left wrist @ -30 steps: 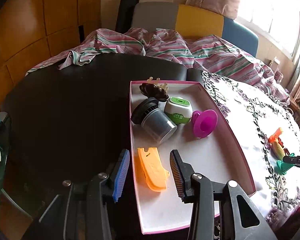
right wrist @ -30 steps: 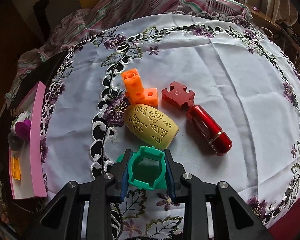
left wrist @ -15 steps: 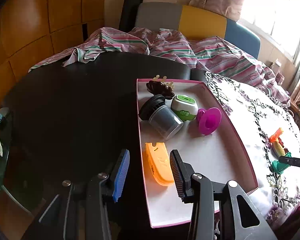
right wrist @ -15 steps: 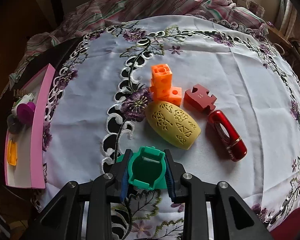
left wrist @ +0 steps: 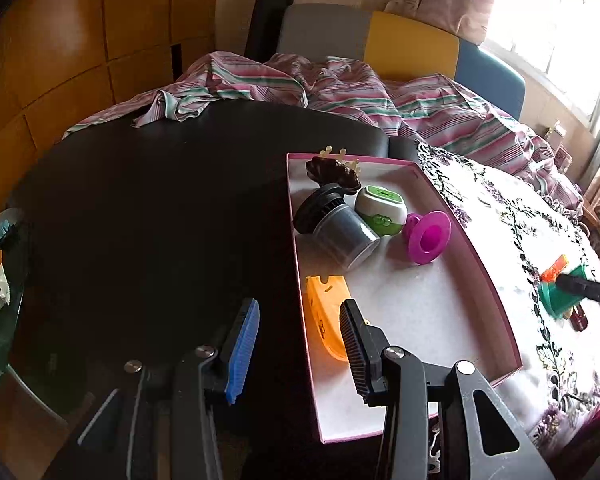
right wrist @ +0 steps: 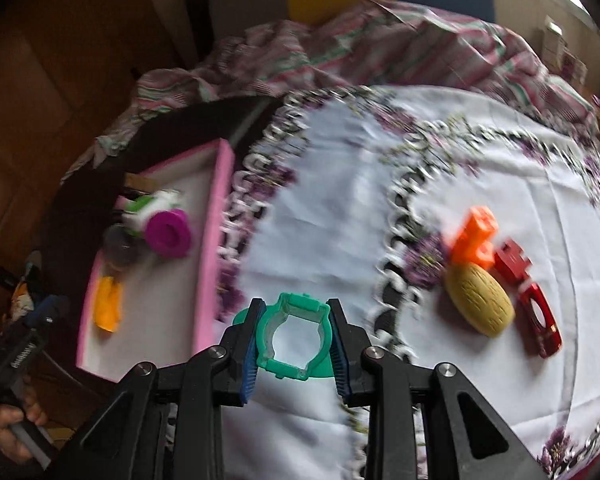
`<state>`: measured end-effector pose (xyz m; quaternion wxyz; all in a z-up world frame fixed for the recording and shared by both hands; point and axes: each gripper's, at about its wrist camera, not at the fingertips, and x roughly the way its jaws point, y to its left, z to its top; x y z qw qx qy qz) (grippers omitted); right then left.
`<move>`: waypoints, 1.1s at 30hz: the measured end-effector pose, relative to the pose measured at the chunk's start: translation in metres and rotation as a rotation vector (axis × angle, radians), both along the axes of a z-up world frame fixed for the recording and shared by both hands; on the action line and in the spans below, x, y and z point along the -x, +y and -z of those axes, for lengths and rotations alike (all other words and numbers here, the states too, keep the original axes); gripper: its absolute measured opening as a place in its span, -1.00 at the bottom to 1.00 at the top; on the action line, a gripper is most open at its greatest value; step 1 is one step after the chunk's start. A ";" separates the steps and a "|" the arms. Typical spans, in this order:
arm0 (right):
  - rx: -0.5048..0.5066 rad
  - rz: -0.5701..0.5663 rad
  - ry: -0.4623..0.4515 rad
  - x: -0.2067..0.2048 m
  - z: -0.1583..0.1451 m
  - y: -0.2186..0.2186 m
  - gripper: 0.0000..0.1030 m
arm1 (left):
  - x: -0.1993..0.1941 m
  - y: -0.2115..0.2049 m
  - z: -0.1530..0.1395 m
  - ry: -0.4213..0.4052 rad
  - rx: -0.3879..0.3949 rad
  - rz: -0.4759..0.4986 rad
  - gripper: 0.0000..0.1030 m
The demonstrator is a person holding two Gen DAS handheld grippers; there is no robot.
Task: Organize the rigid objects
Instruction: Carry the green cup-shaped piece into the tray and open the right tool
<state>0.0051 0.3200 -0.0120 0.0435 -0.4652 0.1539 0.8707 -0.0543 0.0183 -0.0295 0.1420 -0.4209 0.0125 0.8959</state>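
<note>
The green plastic ring [right wrist: 294, 338] is clamped between the fingers of the right gripper [right wrist: 295, 344], held clear above the flowered tablecloth [right wrist: 340, 200] just beside the pink tray [right wrist: 216, 248]. In that tray lie an orange clip [left wrist: 324, 320], a grey cup [left wrist: 340, 232], a green-and-white case [left wrist: 380, 208], a magenta funnel [left wrist: 426, 238] and a dark hair claw [left wrist: 332, 172], while an orange block [right wrist: 474, 236], a red puzzle piece [right wrist: 512, 260], a yellow oval [right wrist: 480, 304] and a red tube [right wrist: 540, 320] sit well apart on the cloth. The left gripper [left wrist: 298, 340] hangs over the tray's near edge and the dark tabletop [left wrist: 160, 220], its fingers parted with nothing between them.
</note>
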 end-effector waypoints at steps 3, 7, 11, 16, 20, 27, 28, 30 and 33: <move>-0.002 -0.071 0.027 0.014 -0.010 -0.026 -0.43 | 0.000 -0.002 0.001 -0.002 -0.001 -0.002 -0.17; -0.005 -0.169 0.031 0.037 -0.012 -0.064 -0.43 | -0.001 -0.005 0.001 -0.003 -0.001 -0.005 -0.17; -0.020 -0.249 0.012 0.061 -0.004 -0.099 -0.43 | -0.001 -0.010 0.002 -0.007 -0.001 -0.015 -0.17; -0.066 -0.295 -0.051 0.093 0.017 -0.129 -0.43 | 0.000 -0.017 0.005 -0.016 0.001 -0.031 -0.17; -0.117 -0.288 -0.097 0.122 0.037 -0.146 -0.43 | 0.000 -0.019 0.008 -0.022 0.002 -0.037 -0.17; -0.165 -0.279 -0.093 0.137 0.054 -0.165 -0.43 | 0.001 -0.023 0.012 -0.034 0.000 -0.044 -0.17; -0.157 -0.278 -0.089 0.136 0.054 -0.166 -0.43 | 0.002 -0.024 0.012 -0.037 -0.002 -0.046 -0.17; -0.142 -0.281 -0.086 0.137 0.055 -0.166 -0.42 | 0.001 -0.024 0.013 -0.039 -0.003 -0.046 -0.17; -0.102 -0.274 -0.090 0.136 0.056 -0.163 -0.38 | 0.001 -0.025 0.013 -0.040 -0.001 -0.050 -0.17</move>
